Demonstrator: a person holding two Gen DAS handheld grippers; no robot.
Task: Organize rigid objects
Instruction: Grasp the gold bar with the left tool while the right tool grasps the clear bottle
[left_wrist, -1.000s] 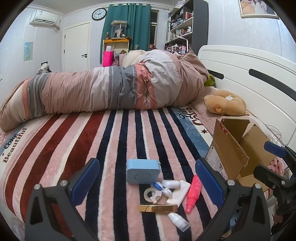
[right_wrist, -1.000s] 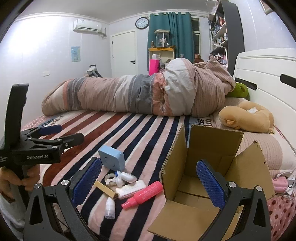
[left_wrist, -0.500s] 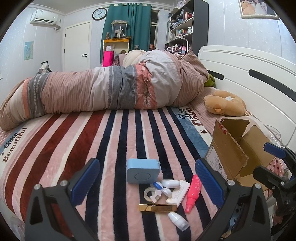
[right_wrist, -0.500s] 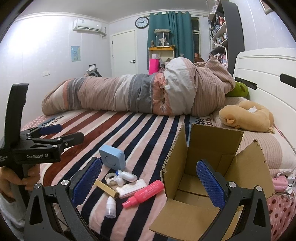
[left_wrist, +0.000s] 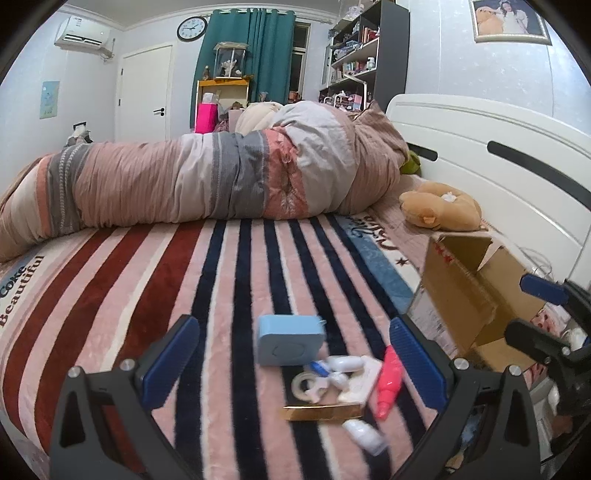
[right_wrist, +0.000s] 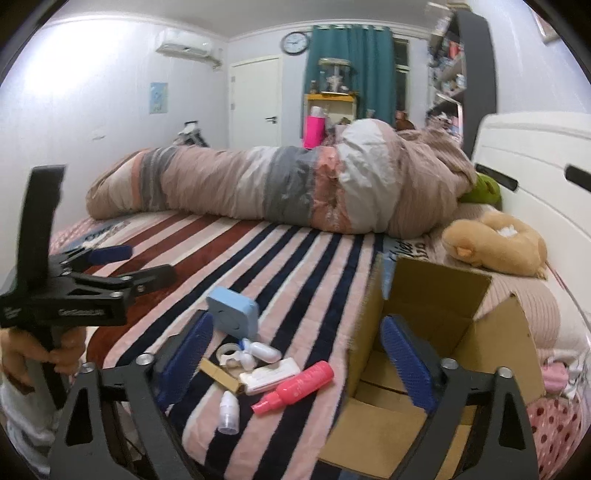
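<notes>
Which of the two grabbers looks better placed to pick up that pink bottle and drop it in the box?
Probably the right gripper: its open jaws already frame the pink bottle and the cardboard box sits right beside it. The left gripper, also open, faces the pile farther from the box.

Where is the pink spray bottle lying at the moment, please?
In the right wrist view the pink spray bottle lies on the striped blanket, just left of the open cardboard box and right of the flat white case.
</notes>
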